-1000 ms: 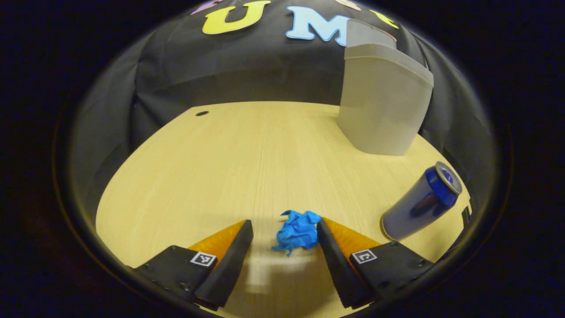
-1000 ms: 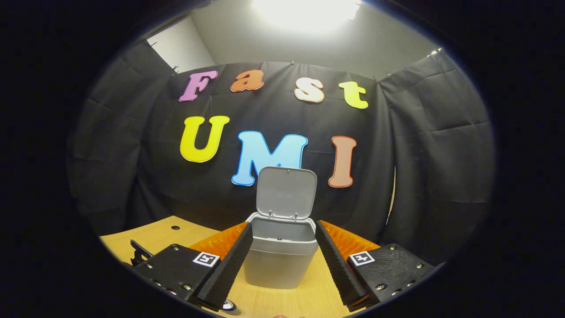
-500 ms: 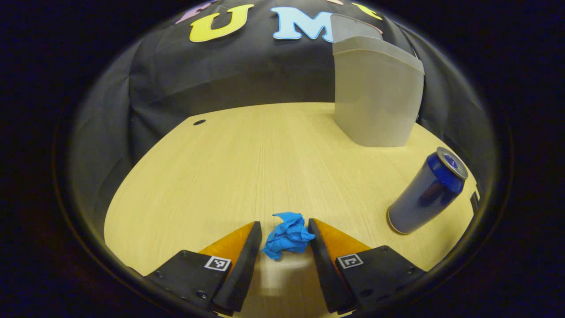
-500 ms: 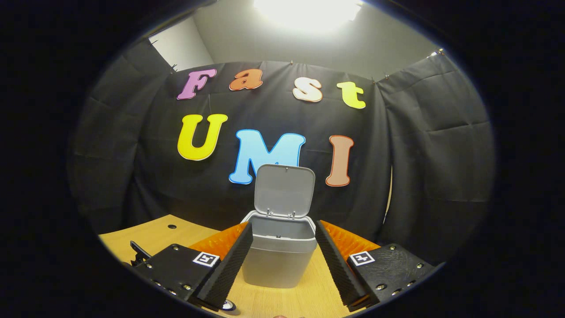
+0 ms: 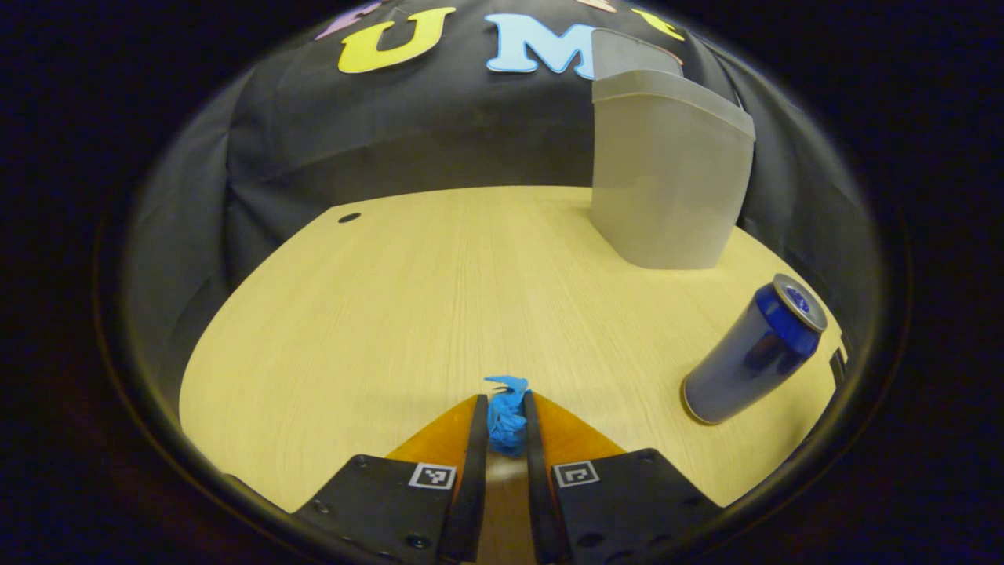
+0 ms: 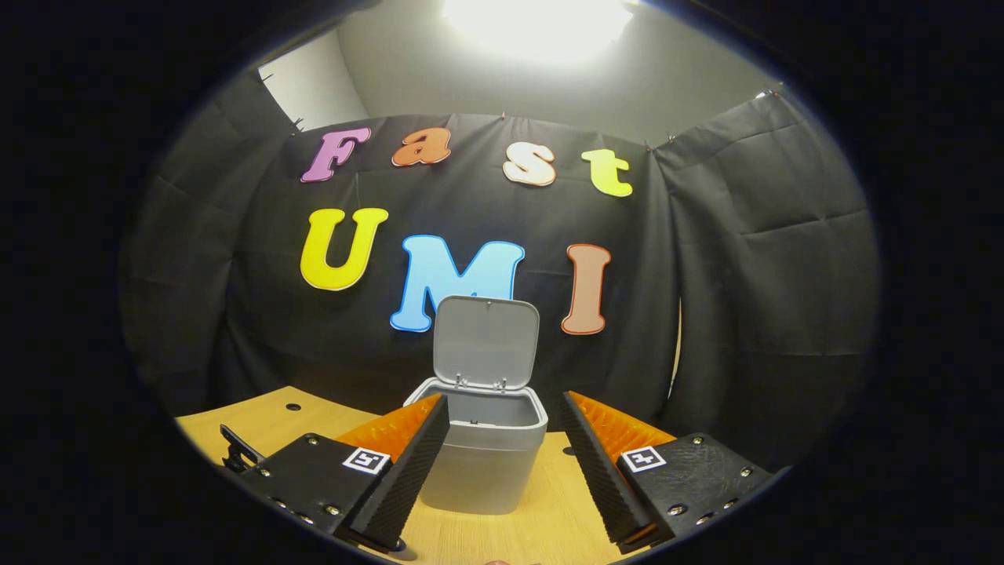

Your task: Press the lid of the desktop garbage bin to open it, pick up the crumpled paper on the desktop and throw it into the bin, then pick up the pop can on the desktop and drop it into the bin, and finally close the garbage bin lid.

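- In the left gripper view, my left gripper sits at the bottom centre of the frame, its fingers drawn narrow and pressing from both sides on the crumpled paper.
- The paper is a small blue wad, low over the table; I cannot tell whether it touches the wood.
- The can stands at the right of that frame, blue and well apart from the paper.
- The bin is at the upper right, grey, standing on the far part of the table.
- In the right gripper view, my right gripper is at the bottom centre with its fingers spread wide and nothing between them.
- The bin shows beyond the gap, slightly left of centre, with its lid upright and open against the black wall.
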The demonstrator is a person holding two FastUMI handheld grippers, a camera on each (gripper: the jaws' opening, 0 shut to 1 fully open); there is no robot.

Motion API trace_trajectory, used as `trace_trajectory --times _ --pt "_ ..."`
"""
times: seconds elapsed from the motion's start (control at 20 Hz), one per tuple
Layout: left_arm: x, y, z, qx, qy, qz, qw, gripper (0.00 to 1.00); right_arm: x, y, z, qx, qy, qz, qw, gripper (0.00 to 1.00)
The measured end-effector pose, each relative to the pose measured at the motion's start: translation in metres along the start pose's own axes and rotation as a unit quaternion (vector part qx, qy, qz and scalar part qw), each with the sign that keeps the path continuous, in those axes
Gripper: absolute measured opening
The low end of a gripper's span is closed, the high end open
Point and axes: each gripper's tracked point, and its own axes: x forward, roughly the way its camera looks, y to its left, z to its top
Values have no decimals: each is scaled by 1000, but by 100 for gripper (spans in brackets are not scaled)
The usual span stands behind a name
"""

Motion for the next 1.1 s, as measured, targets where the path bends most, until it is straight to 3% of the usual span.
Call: trace_trajectory --times 0.45,1.1 --pt "-6 -4 41 5 -30 4 1000 33 8 -13 4 10 -9 -15 1000 92" --pt "-50 -69 226 14 -189 -22 982 31 16 -26 -5 8 2 -4 1000 92"
